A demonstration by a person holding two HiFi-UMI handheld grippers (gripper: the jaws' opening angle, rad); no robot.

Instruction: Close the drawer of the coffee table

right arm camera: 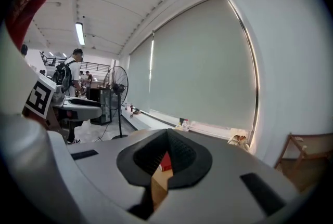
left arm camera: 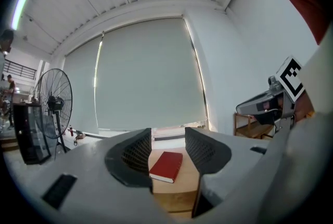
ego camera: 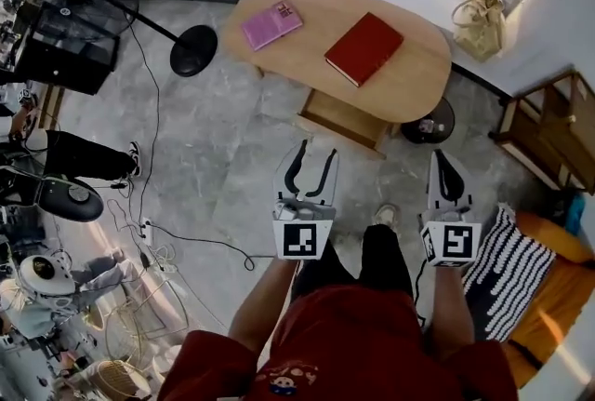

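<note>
Grey marbled floor is spread under an oval wooden coffee table (ego camera: 409, 78), and its drawer (ego camera: 346, 118) is seen pulled out from the near long side, facing the person. A red book (ego camera: 364, 47) and a pink book (ego camera: 271, 24) are laid on the top, well apart from each other. Both tools are held near the drawer front, but it is not touched by either. The left gripper (ego camera: 316, 162) is carried with its jaws spread and nothing caught between them; only the far-off red book is framed in the gap. The right gripper (ego camera: 444, 168) is shown with its tips pressed together, empty. The drawer is judged to be stiff, wooden and fairly light, and is probably carried on runners, so no pinch is needed. A flat push is best placed on the middle of the front panel, so that skewing and jamming are avoided.
</note>
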